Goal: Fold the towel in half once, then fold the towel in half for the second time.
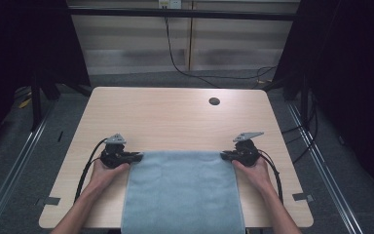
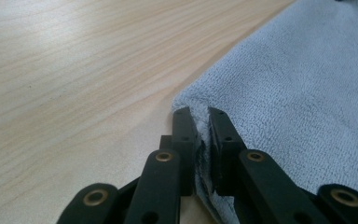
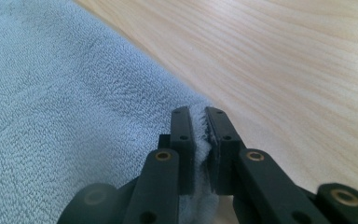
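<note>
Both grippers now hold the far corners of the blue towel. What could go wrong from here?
1. Each grip is thin: the left gripper and right gripper pinch only the corner edge of the towel, so it may slip out when lifted.
2. The towel's near end hangs over the table edge, so its weight may pull it down.

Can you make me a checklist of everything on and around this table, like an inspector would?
Surface: wooden table, bare, with a round hole near the far edge.
Job's things: blue towel lying flat, hanging over the near edge.
Clutter: nothing seen.
Grippers: left gripper and right gripper each shut on a far corner of the towel.
Cables: one cable trails from each gripper; more lie on the floor.
Surroundings: grey floor, dark curtains.
</note>
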{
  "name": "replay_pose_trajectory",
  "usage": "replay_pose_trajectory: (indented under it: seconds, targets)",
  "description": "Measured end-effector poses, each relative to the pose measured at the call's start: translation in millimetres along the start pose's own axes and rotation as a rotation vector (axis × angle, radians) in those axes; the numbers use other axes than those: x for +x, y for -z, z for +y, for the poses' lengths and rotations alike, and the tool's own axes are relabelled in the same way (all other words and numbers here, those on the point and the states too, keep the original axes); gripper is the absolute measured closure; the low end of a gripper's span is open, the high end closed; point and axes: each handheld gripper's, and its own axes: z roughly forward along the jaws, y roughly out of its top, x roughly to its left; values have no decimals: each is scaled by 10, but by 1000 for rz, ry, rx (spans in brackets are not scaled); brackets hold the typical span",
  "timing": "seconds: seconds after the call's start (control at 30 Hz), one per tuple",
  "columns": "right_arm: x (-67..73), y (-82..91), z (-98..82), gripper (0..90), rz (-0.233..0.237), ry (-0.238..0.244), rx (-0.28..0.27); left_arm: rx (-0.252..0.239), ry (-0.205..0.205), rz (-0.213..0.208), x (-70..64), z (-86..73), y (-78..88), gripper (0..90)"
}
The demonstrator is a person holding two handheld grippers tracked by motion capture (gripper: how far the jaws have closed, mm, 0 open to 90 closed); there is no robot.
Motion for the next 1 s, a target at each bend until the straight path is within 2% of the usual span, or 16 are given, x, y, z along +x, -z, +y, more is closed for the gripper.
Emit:
replay_pose_trajectory:
  seconds: [0.17,0.33,0.43,0.5,0.53,0.67,1.0]
  targets:
    - [-38,9,20,838,21,-42,-26,-34,28,4,33,15,39,829]
    - [-45,44,46,838,14,-53,-66,-80,45,-3,31,61,99,829]
    - [-55,75,69,841,17,-61,-85,-96,54,-9,48,75,114,829]
    - [-52,87,95,843,16,-60,-91,-81,45,2,49,102,113,830]
    - [-54,92,108,844,20,-61,-99,-91,47,0,43,114,116,830]
    - [-75,129,182,845,25,-66,-130,-139,49,-6,37,227,169,831]
    - [-197,150,413,846,15,-83,-200,-189,40,31,119,519,236,830]
